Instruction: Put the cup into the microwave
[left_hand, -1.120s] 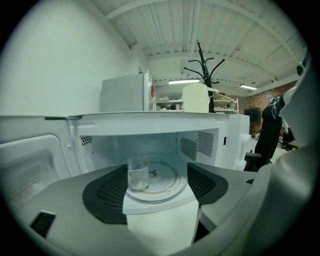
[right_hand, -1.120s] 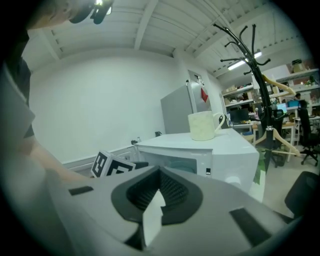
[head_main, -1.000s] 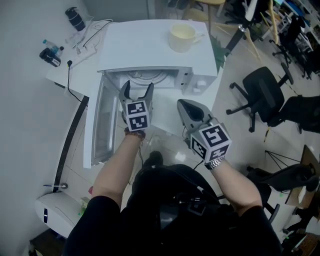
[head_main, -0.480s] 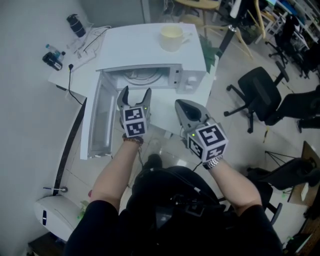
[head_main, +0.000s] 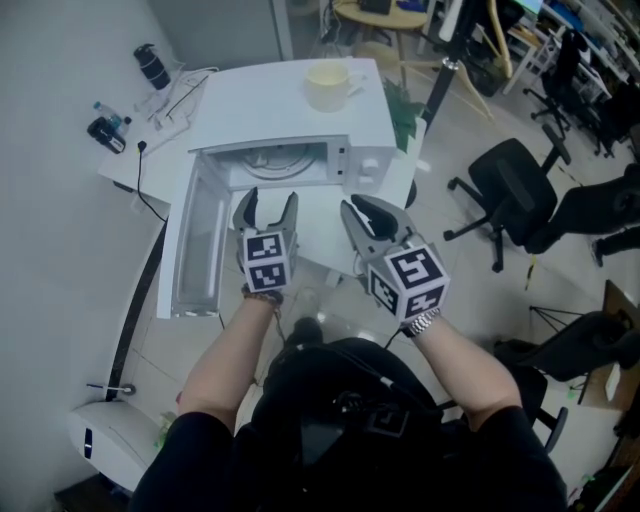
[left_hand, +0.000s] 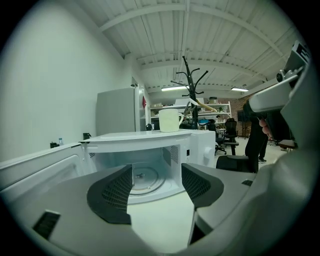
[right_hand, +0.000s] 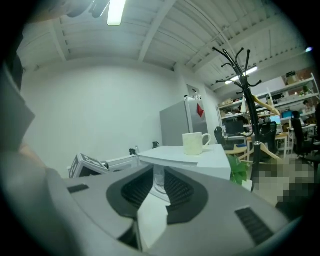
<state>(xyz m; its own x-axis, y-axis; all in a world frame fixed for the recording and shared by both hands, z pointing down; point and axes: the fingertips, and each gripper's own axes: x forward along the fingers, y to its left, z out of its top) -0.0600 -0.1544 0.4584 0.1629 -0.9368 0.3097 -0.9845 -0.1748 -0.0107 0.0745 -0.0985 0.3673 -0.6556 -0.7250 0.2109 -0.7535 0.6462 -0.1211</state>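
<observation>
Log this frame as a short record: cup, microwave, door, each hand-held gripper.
cup: upright on top of the microwave, not held
microwave door: open, swung left
turntable: bare
left hand-held gripper: jaws apart, just been closing, nothing between them
right hand-held gripper: jaws slightly apart, just been opening, nothing between them
task: cup not yet inside

microwave cavity (head_main: 283, 160): in the head view mostly hidden under the oven's own top; only a sliver of turntable shows.
small dark items (head_main: 105, 128) on bench (head_main: 165, 140): too small to name.
microwave front (right_hand: 159, 180): in the right gripper view it sits behind the right tongs (head_main: 358, 208), whose jaws have just been parting with nothing between; only a narrow strip shows.
dark seat (head_main: 600, 215): cut off by the right edge.
</observation>
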